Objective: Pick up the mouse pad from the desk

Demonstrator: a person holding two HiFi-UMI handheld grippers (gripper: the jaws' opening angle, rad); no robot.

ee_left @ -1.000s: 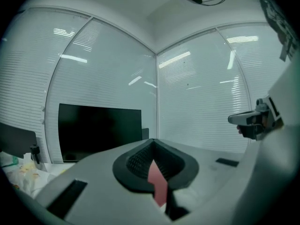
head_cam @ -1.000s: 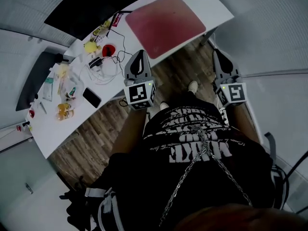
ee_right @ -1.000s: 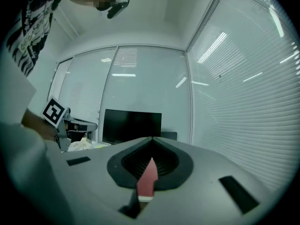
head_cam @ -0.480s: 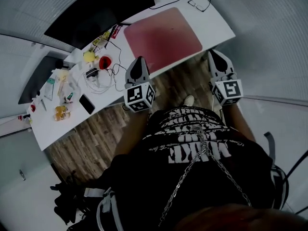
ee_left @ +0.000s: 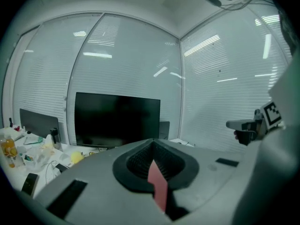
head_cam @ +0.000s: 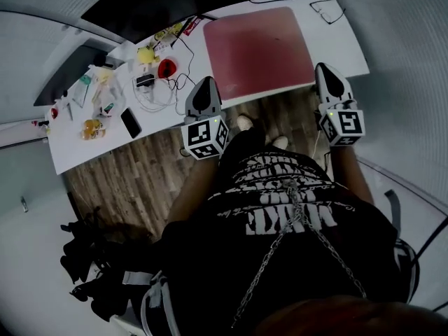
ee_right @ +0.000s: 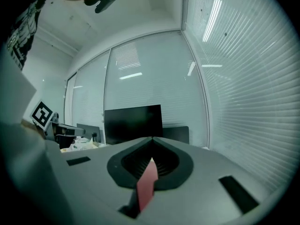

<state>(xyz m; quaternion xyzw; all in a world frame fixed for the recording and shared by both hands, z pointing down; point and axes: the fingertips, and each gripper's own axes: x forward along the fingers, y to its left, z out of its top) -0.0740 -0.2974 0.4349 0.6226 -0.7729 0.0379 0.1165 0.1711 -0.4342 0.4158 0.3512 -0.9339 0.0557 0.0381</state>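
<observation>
Nearest the head camera is the person's black shirt (head_cam: 280, 208) with white print and a metal chain (head_cam: 294, 236) hanging across it. Just beyond it, the 2 hands hold their tools out toward the desk. The left gripper (head_cam: 206, 84) has its jaws pressed together with nothing between them, and its tip lies over the near left corner of the mouse pad (head_cam: 259, 47) as seen from above. The right gripper (head_cam: 325, 70) is likewise closed and empty, its tip just beside the pad's near right corner at the desk's edge. Both gripper views look nearly level across the room, over the desk top.

Below the tools is a wooden floor (head_cam: 133, 180), with the toes of 2 light shoes (head_cam: 243, 122) showing and a black bag (head_cam: 91, 264) lying off to the left.

The white desk (head_cam: 77, 152) comes next. The red mouse pad lies flat on its right part, close to the near edge. Left of the pad is a clutter (too small to sort out fully): white cables (head_cam: 155, 95), a red round thing (head_cam: 166, 68), a yellow lump (head_cam: 145, 54), a dark phone (head_cam: 129, 122) and a bottle (head_cam: 91, 128).

Behind the pad stands a large black monitor (head_cam: 168, 2), and behind that, walls covered with pale blinds (ee_left: 126, 60).
</observation>
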